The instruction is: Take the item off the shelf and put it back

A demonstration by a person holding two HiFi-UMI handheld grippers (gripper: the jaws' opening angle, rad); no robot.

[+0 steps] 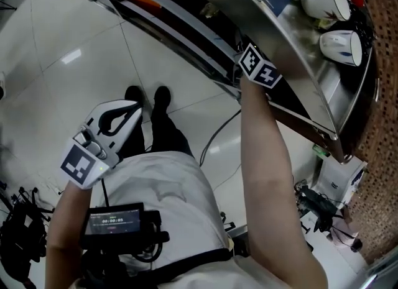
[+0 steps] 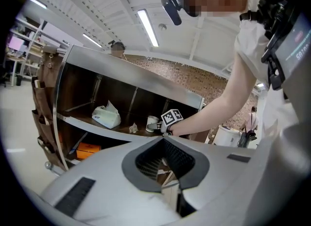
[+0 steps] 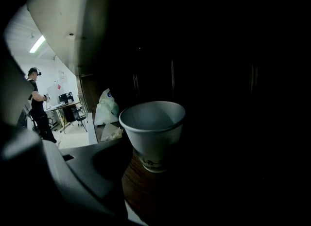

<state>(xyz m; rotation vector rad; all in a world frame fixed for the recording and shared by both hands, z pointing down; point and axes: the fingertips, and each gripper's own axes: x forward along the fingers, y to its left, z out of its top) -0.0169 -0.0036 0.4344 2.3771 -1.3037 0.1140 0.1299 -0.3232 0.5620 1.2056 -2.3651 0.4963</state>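
Right gripper (image 1: 259, 67) is reached in under the shelf (image 1: 298, 51). Its own view shows the jaws apart, not clamped on anything. The near jaw is lit at the lower left with a strip of bare wood between it and the cup (image 3: 153, 128). The far jaw is lost in the dark of the shelf.

The cup is white and stands upright on the wooden shelf board (image 3: 141, 191), just ahead of the jaws and roughly centred. I judge the step as the approach for the pick, grasp not made.

To do it well I'd push a little deeper so the pads sit on the cup's lower body, not its flared rim. I'd keep the gripper level, close slowly, then lift straight before pulling out. The cup looks thin-walled, so a hard squeeze could crush it and a nudge from one jaw could tip it.

A crumpled wrapper (image 3: 112, 132) and a white bag (image 3: 108, 106) lie further along the shelf, apart from the cup and clear of the pull-out path.

Left gripper (image 1: 121, 112) hangs low at my side, jaws together and empty. I'd leave it there.
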